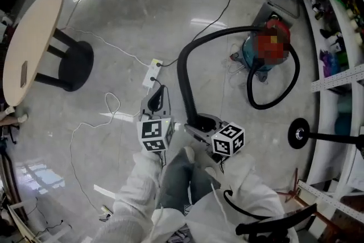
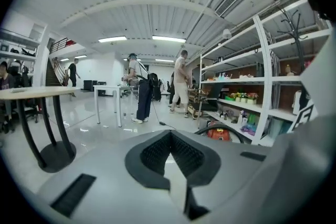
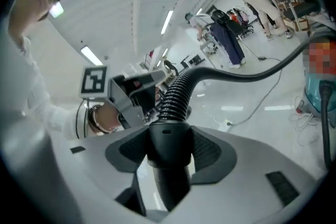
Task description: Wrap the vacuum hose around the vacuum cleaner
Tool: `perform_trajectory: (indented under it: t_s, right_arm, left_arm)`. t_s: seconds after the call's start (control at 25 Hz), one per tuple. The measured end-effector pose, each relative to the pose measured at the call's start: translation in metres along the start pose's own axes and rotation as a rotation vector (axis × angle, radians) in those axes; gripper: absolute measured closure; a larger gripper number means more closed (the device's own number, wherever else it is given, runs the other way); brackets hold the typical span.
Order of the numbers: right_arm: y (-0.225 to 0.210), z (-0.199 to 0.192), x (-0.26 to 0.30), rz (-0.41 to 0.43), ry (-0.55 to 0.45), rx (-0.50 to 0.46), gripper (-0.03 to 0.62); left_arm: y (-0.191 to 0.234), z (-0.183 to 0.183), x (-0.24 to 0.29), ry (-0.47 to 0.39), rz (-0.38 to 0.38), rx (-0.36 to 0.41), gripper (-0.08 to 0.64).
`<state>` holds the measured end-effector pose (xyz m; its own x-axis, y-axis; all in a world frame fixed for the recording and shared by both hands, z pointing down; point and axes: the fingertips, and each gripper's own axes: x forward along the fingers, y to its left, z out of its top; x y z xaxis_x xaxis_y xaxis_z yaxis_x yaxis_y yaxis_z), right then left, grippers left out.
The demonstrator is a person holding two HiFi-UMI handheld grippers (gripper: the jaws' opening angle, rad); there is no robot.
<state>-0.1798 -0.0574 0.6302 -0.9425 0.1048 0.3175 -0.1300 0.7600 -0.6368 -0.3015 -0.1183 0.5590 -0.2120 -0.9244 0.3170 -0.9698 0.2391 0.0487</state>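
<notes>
The vacuum cleaner point(image 1: 257, 58), with a teal body and a red top, stands on the floor at the right. Its black ribbed hose point(image 1: 183, 65) arches up and left from it, then drops toward me. Another stretch of the hose loops on the floor to the right of the vacuum. My right gripper point(image 1: 198, 120) is shut on the hose's smooth rigid end; in the right gripper view the hose point(image 3: 178, 92) rises from the right gripper point(image 3: 169, 134). My left gripper point(image 1: 154, 97) is held just left of the hose, apart from it. In its own view the left gripper point(image 2: 169, 136) is shut and empty.
A round wooden table point(image 1: 31, 42) on a black stand is at the left. A white power strip point(image 1: 152, 72) and its white cable lie near the left gripper. Shelving point(image 1: 341, 20) lines the right side, with a black disc-footed stand point(image 1: 298, 134) before it. People stand at the far end.
</notes>
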Motion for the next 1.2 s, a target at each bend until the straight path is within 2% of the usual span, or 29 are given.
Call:
perform_trajectory:
  t_s: [0.12, 0.24, 0.36, 0.44, 0.52, 0.64, 0.72, 0.84, 1.04, 1.2]
  right_arm:
    - [0.083, 0.101, -0.028, 0.049, -0.162, -0.019, 0.359]
    - [0.153, 0.194, -0.061, 0.066, -0.359, -0.083, 0.359]
    - [0.204, 0.28, -0.106, 0.036, -0.557, -0.21, 0.359]
    - [0.22, 0.324, -0.143, -0.013, -0.666, -0.265, 0.359]
    - [0.215, 0.354, -0.182, -0.095, -0.742, -0.281, 0.359]
    - [0.18, 0.382, -0.234, -0.242, -0.814, -0.256, 0.358]
    - [0.155, 0.393, -0.266, -0.324, -0.85, -0.238, 0.359]
    - [0.124, 0.416, -0.306, -0.424, -0.879, -0.265, 0.357]
    - [0.071, 0.471, -0.374, -0.485, -0.93, -0.293, 0.355]
    - [0.029, 0.523, -0.432, -0.513, -0.949, -0.307, 0.353]
  left_arm:
    - [0.0, 0.091, -0.024, -0.024, -0.013, 0.027, 0.558]
    - [-0.009, 0.169, -0.04, -0.094, -0.035, 0.047, 0.558]
    - [-0.029, 0.234, -0.046, -0.163, -0.071, 0.032, 0.558]
    - [-0.051, 0.269, -0.047, -0.204, -0.112, 0.053, 0.558]
    - [-0.081, 0.301, -0.044, -0.238, -0.18, 0.08, 0.558]
    - [-0.133, 0.343, -0.031, -0.269, -0.299, 0.11, 0.558]
    - [-0.168, 0.362, -0.021, -0.285, -0.366, 0.13, 0.558]
    - [-0.224, 0.381, 0.001, -0.308, -0.459, 0.156, 0.558]
    - [-0.322, 0.414, 0.056, -0.325, -0.557, 0.191, 0.558]
    - [-0.379, 0.455, 0.101, -0.351, -0.589, 0.188, 0.558]
